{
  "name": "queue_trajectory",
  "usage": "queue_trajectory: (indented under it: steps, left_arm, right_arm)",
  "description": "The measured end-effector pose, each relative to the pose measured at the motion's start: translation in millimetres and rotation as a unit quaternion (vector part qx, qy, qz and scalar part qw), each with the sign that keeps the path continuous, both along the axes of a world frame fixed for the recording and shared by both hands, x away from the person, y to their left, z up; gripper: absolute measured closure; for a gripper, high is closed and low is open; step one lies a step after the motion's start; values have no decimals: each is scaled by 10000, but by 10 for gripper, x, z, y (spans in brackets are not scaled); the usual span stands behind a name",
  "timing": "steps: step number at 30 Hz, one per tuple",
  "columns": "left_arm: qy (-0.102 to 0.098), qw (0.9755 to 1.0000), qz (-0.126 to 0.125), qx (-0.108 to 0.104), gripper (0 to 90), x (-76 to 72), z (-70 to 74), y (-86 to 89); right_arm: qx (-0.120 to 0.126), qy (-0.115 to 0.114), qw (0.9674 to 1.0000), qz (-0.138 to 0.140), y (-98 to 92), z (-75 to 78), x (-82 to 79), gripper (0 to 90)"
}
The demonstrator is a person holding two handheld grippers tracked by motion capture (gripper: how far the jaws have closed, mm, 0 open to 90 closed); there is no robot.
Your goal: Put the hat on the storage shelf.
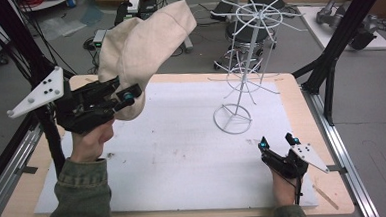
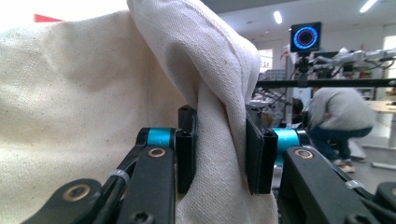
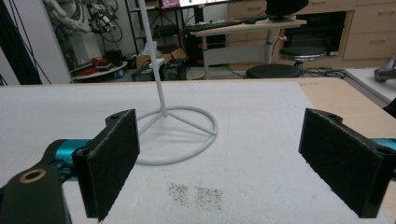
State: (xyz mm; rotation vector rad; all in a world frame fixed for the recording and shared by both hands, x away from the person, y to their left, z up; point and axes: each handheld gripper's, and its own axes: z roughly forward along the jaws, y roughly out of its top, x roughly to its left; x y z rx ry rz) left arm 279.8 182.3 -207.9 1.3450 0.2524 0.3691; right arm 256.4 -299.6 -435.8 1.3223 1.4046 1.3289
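1. Left claw (image 1: 128,95): you have it clamped nearly shut on a fold of the cream cloth cap (image 1: 145,46). In the left gripper view the fabric (image 2: 219,154) is bunched between both pads (image 2: 254,154), so the grip looks sound.

2. Location of the cap: it stands up and away from your left claw, clear of the worktop (image 1: 183,154), with the crown billowing above and beyond the jaws.

3. Right claw (image 1: 278,142): jaws stand wide apart and hold nothing. It rests low over the white mat, with the ring base of the white wire rack (image 3: 180,135) just ahead of it.

4. Rack position: the rack (image 1: 250,45) stands to the far right of your left claw, well apart from the cap. Its upper prongs radiate from a hoop near the top.

5. Step judged in hand: carrying the cap across to hang it on a prong.

6. Recommendations:
   - Keep the pinch firm; the fold is thick and could creep out.
   - Approach a prong with the cap's open underside leading, so the wire enters the crown and does not snag the brim.
   - The rack looks light; bring your right claw to its stem or base to steady it before contact.
   - Release only once the cap's weight sits on the prong.
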Motion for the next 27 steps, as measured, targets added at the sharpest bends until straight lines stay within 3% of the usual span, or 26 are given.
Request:
queue_trajectory:
  steps: [6, 11, 15, 27]
  left_arm:
    - [-78, 9999, -57, 111, 693, 70, 132, -176]
    - [-153, 9996, -213, -57, 693, 152, 239, -274]
    - [-179, 9988, -344, -309, 693, 237, 304, -362]
    - [-283, 9965, -712, -342, 693, 494, 455, -711]
  right_arm:
    - [-3, -2, 10000, 25, -4, -5, 9, 114]
    - [-23, 0, 10000, 15, -12, -4, 4, 114]
    - [-2, 12, 10000, 9, -8, -5, 6, 114]
    - [31, 16, 10000, -25, -29, -10, 3, 114]
